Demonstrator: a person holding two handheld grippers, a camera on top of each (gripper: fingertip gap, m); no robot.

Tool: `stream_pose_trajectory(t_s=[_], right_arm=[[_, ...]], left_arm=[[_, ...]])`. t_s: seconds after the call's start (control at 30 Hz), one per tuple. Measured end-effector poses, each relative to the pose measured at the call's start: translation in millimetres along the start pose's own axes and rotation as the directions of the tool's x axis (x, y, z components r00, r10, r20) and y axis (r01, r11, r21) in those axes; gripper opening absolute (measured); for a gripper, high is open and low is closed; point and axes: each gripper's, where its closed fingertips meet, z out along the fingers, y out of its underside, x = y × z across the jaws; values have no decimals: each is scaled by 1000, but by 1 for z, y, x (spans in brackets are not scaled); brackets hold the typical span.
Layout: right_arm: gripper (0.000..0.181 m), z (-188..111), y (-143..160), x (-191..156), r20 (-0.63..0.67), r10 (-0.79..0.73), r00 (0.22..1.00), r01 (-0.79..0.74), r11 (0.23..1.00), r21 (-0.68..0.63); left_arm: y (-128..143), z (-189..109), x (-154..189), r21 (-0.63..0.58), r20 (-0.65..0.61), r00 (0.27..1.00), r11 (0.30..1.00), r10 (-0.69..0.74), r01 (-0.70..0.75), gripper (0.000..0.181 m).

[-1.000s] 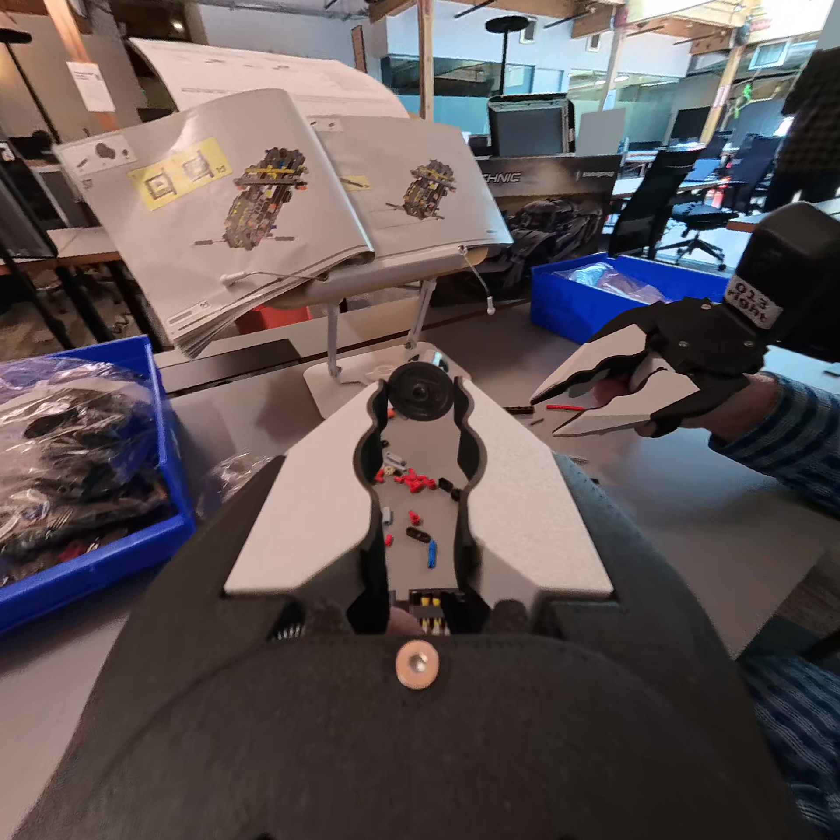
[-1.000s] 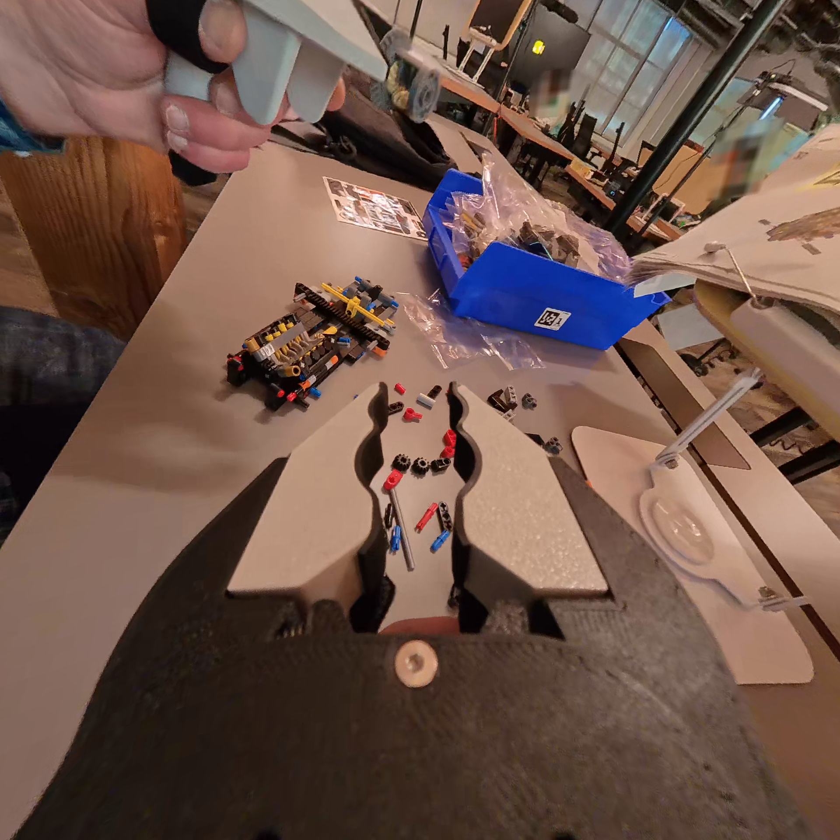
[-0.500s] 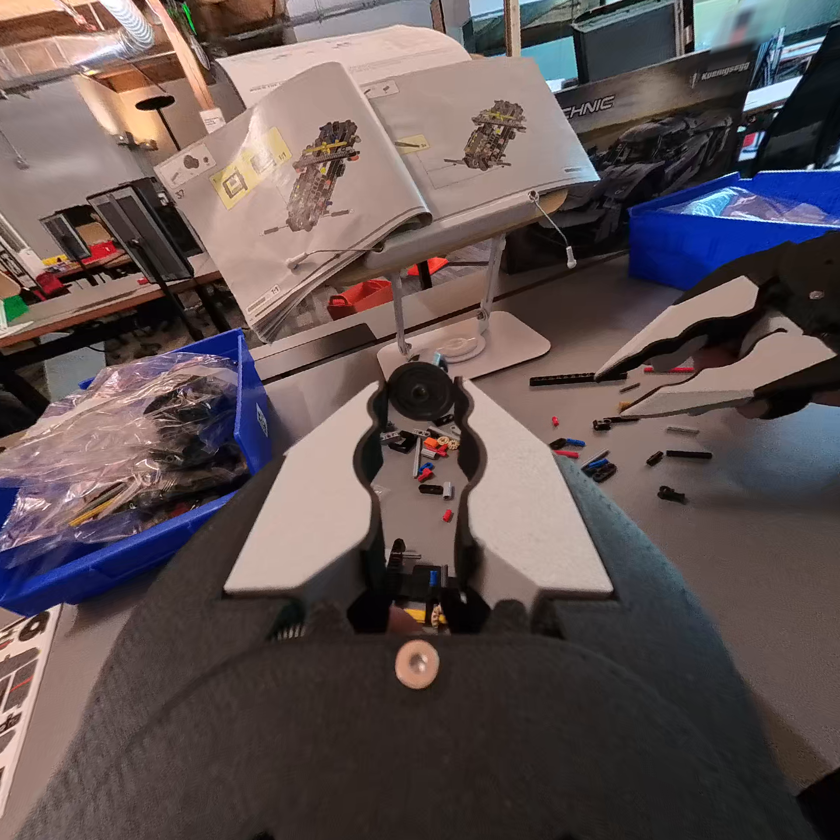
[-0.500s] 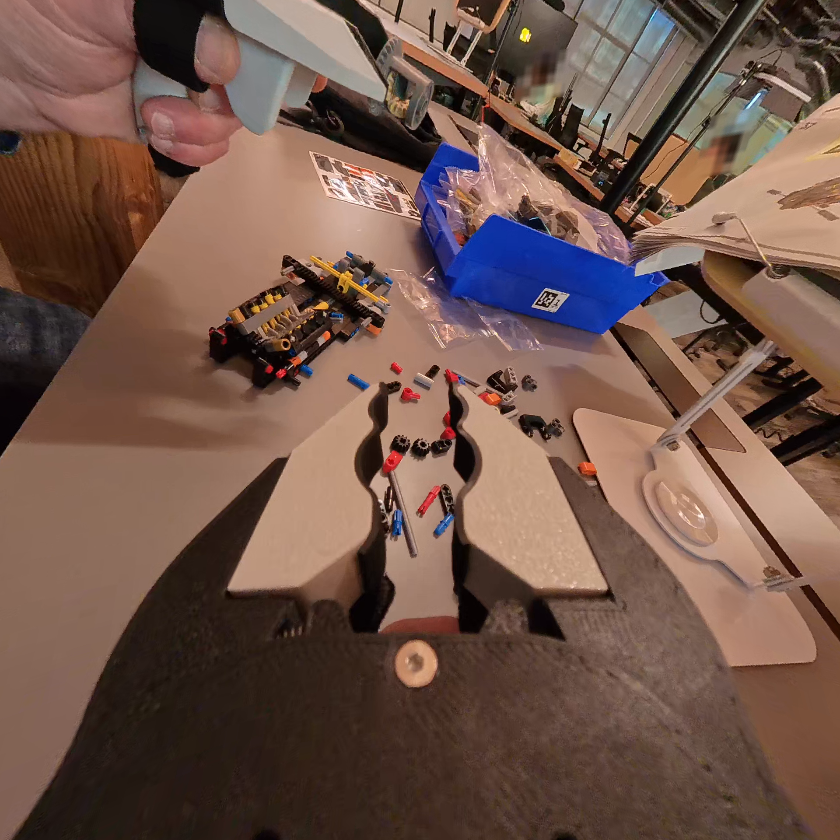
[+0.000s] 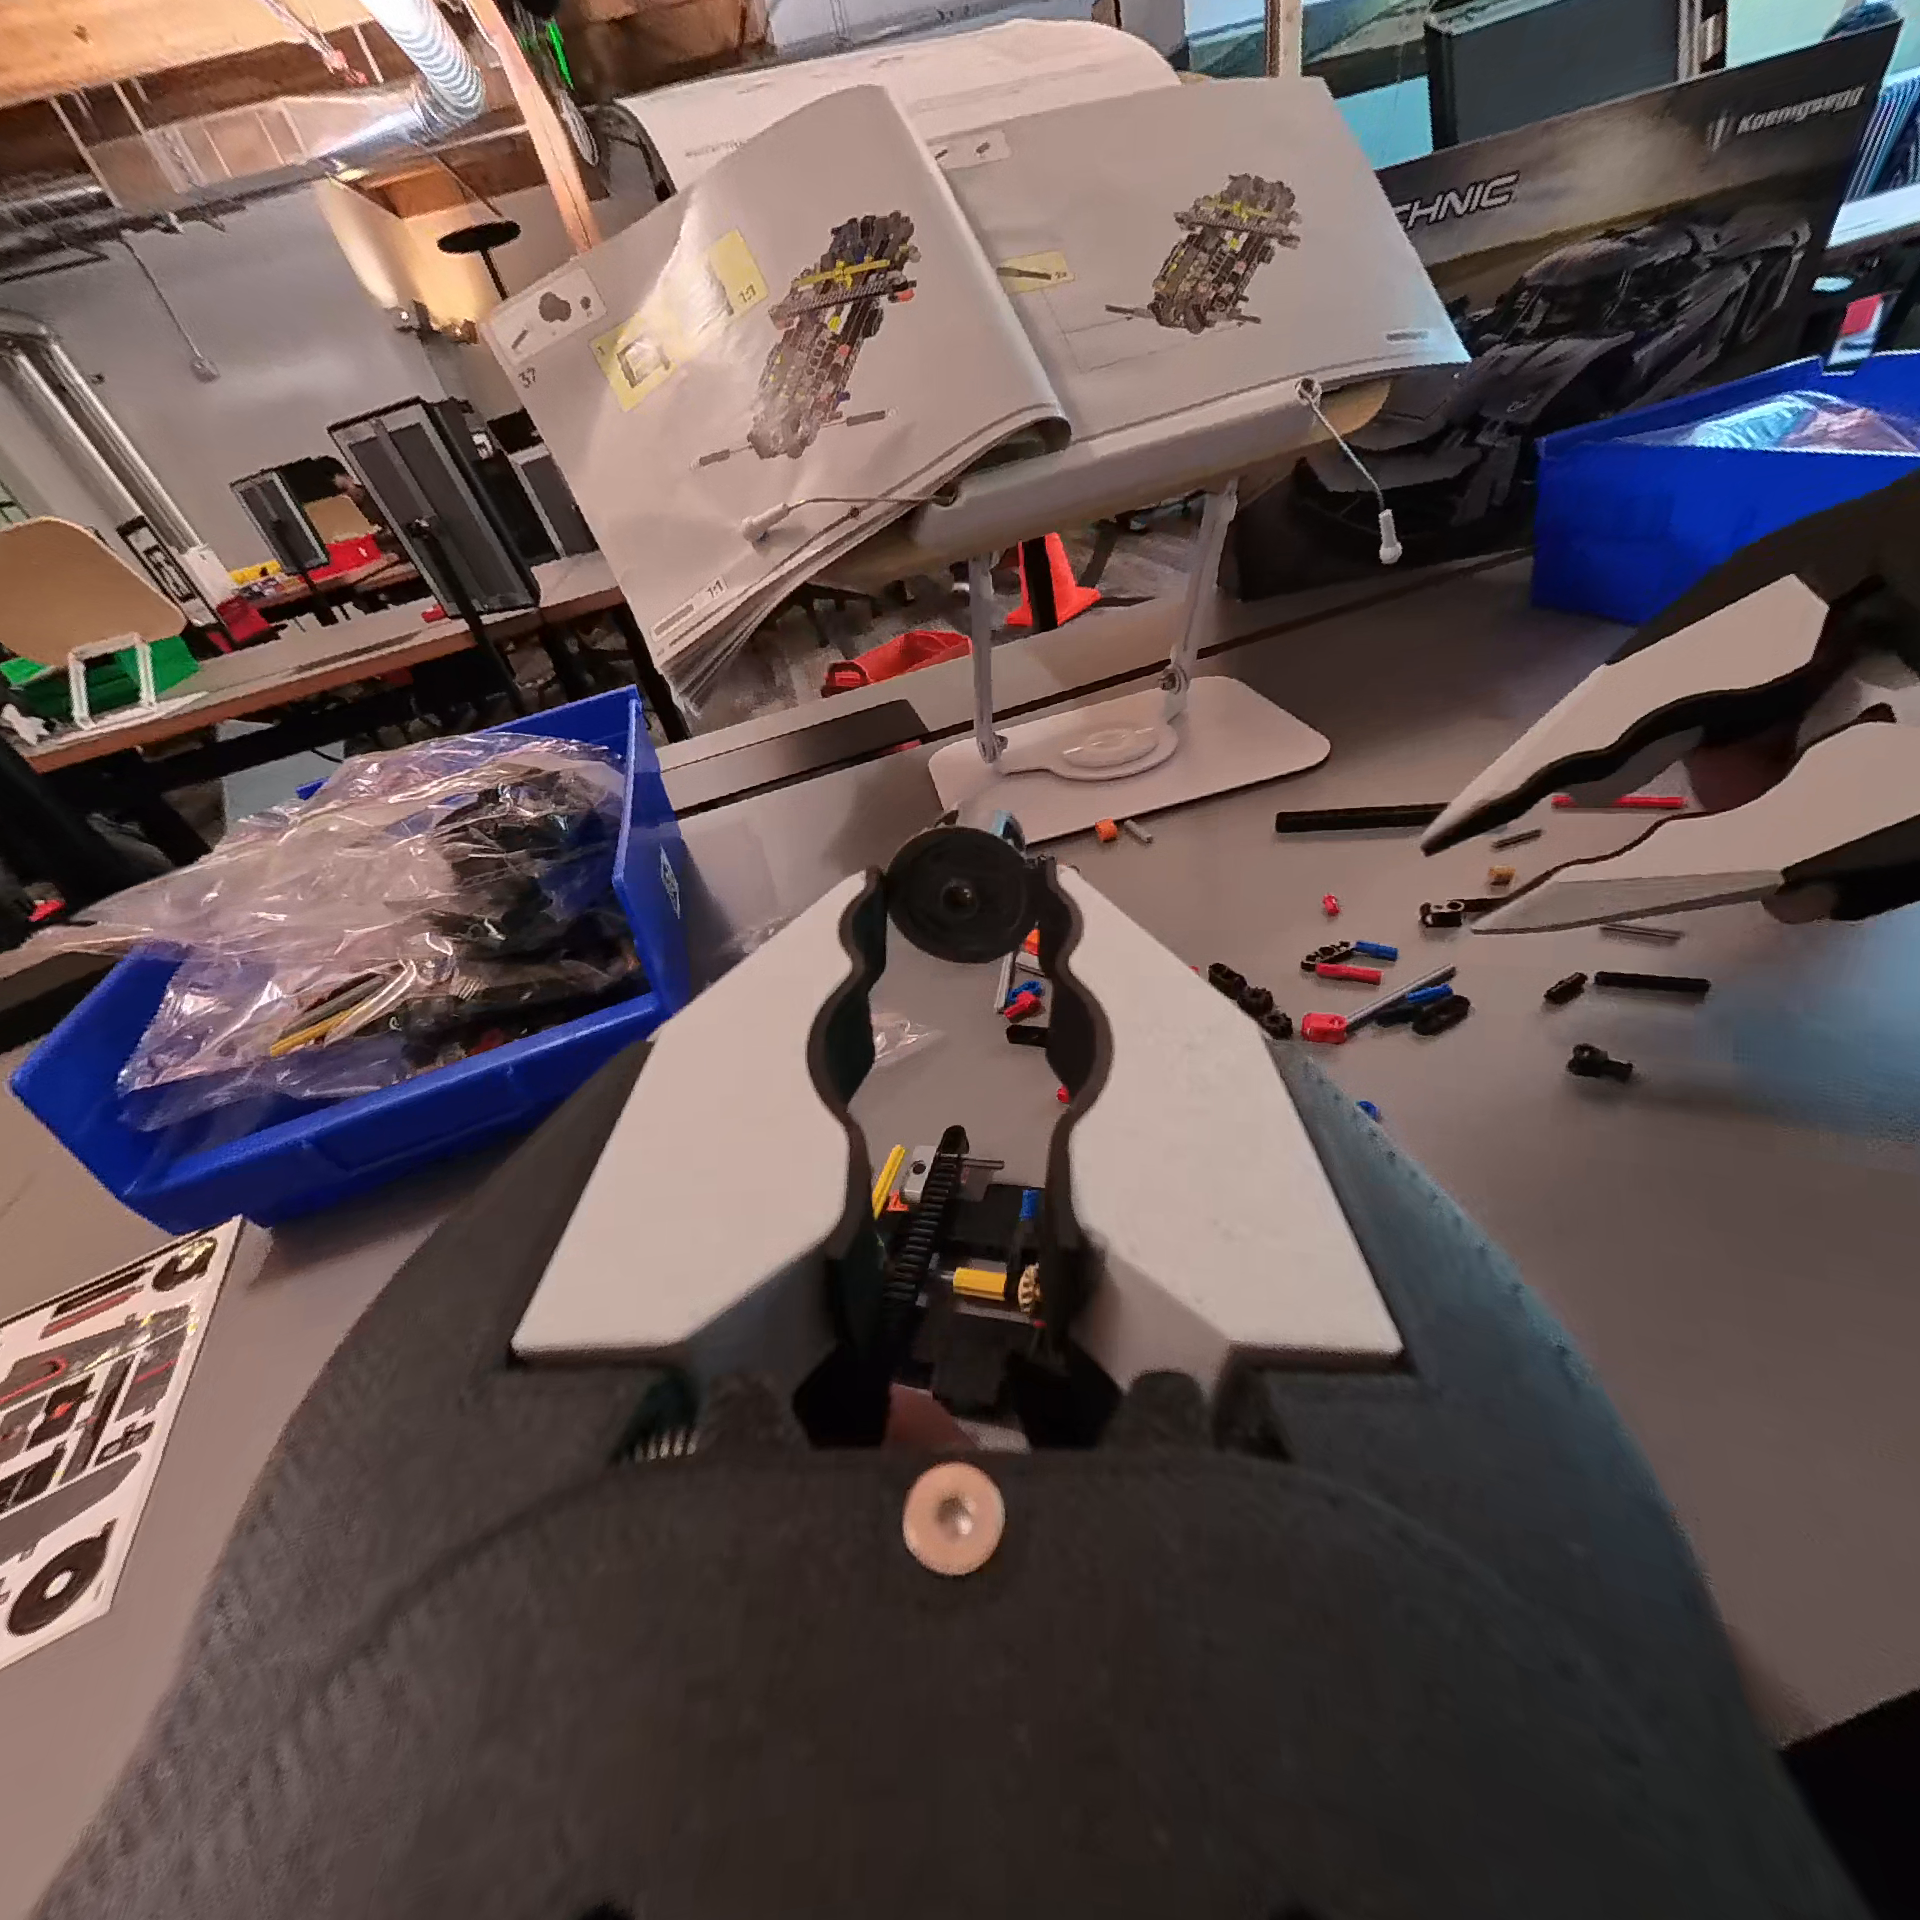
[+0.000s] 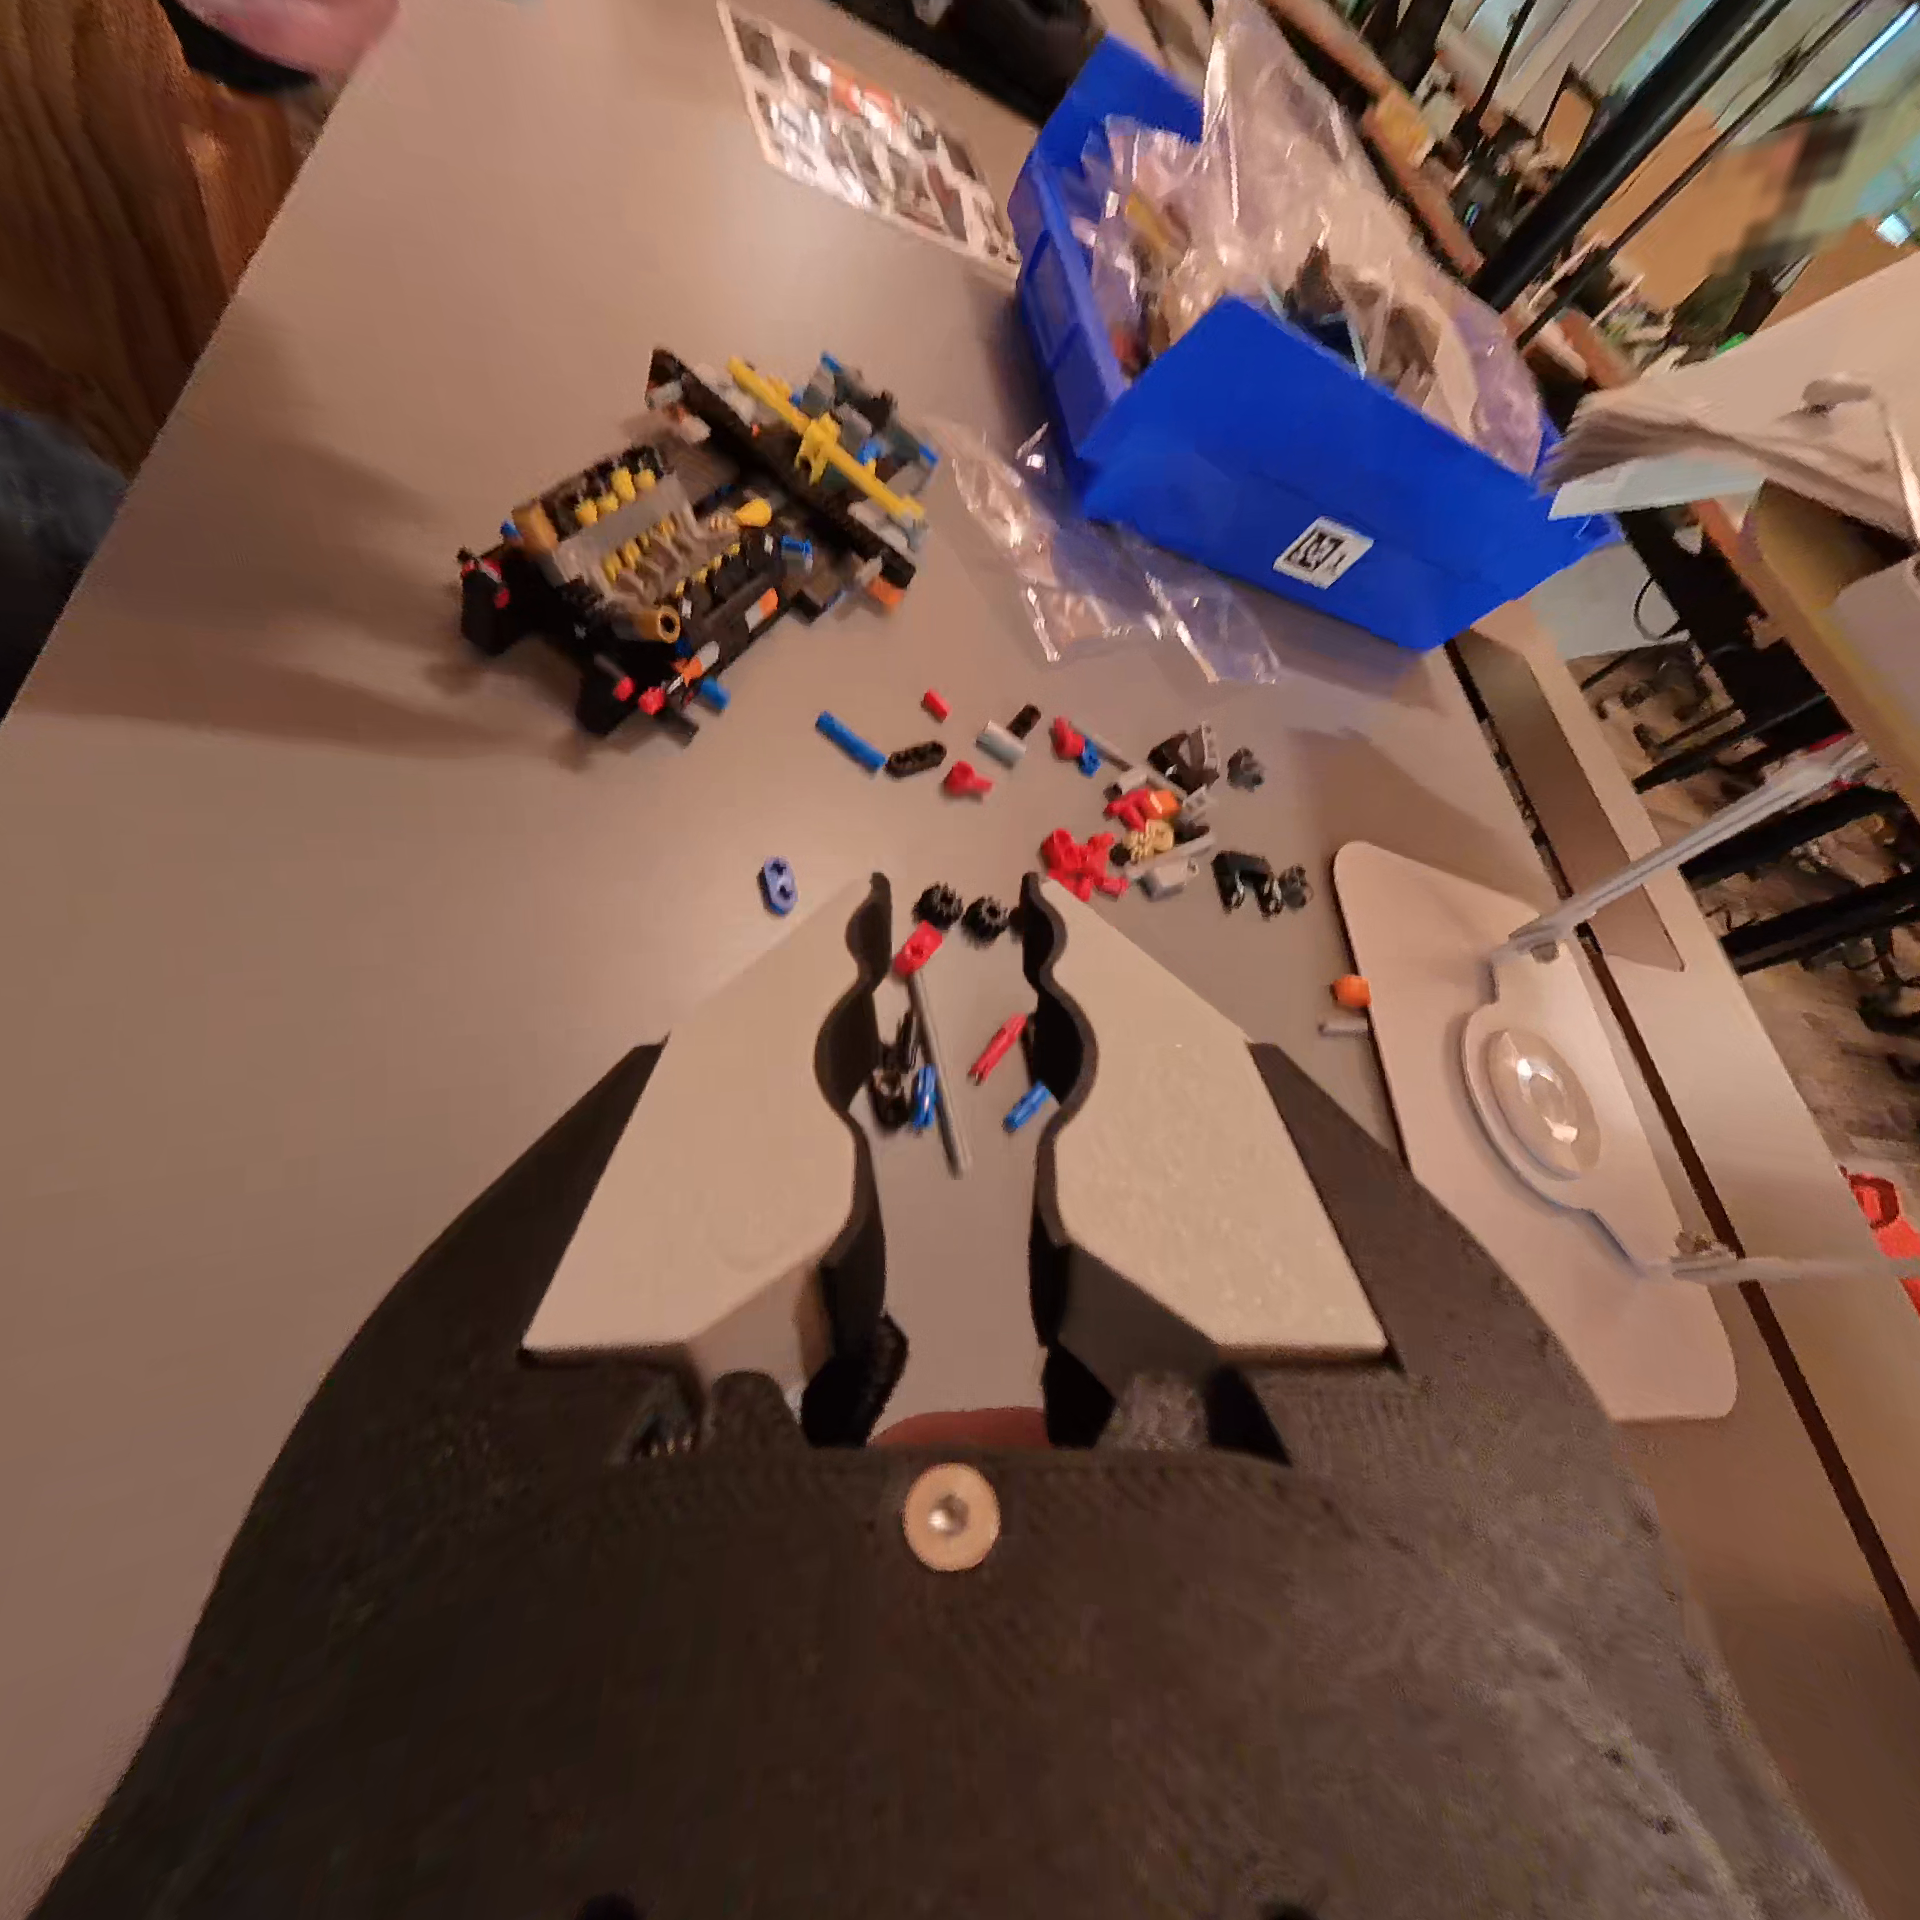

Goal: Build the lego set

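Observation:
My left gripper (image 5: 961, 894) is shut on a small black round wheel piece (image 5: 961, 899) at its tips, held above the table. The black, yellow and grey lego chassis (image 6: 707, 540) sits on the grey table; part of it shows between my left fingers (image 5: 961, 1247). Loose red, blue and black pins and gears (image 6: 1091, 821) lie scattered right of the chassis. My right gripper (image 6: 954, 899) is open and empty, hovering over loose pins and a grey axle (image 6: 940, 1081). It also shows in the left wrist view (image 5: 1455, 883), at the right, above loose parts (image 5: 1371, 987).
A blue bin of bagged parts (image 6: 1278, 436) stands behind the chassis, also seen in the left wrist view (image 5: 343, 935). An open instruction book (image 5: 935, 343) rests on a white stand (image 5: 1132, 748). A sticker sheet (image 5: 83, 1392) lies at left. Another blue bin (image 5: 1704, 488) is far right. Across from one pair of fingers to the other is roughly 15 centimeters.
My left gripper, still holding the wheel piece, has swung left and lowered over the chassis. My right gripper dropped closer to the loose parts. The left hand left the right wrist view.

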Motion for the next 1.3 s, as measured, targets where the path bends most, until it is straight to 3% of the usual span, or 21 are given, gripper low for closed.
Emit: stream_pose_trajectory(t_s=[0.17,0.43,0.67,0.9,1.0,1.17,1.3], right_arm=[[20,-10,34,-3,19,4,1000,-1,986,-166],[13,-6,67,7,52,30,998,-13,953,-302],[14,-56,100,11,74,74,995,-37,909,-416],[17,-56,95,-25,121,160,980,-98,910,-404],[16,-56,98,-25,59,152,987,-114,902,-417],[15,-69,120,4,-145,199,969,-244,855,-457],[12,-63,125,3,-160,230,960,-278,848,-452]], left_arm=[[1,-4,3,14,5,1000,1000,-27,27,27],[2,2,15,24,-16,999,999,-35,35,27],[-4,6,18,44,-30,998,998,-49,51,27],[-4,16,32,42,-40,999,999,-32,34,27],[-3,18,40,40,-47,998,998,-39,41,27],[-1,22,53,34,-54,997,998,-50,52,26],[1,28,58,19,-39,998,999,-45,45,27]])
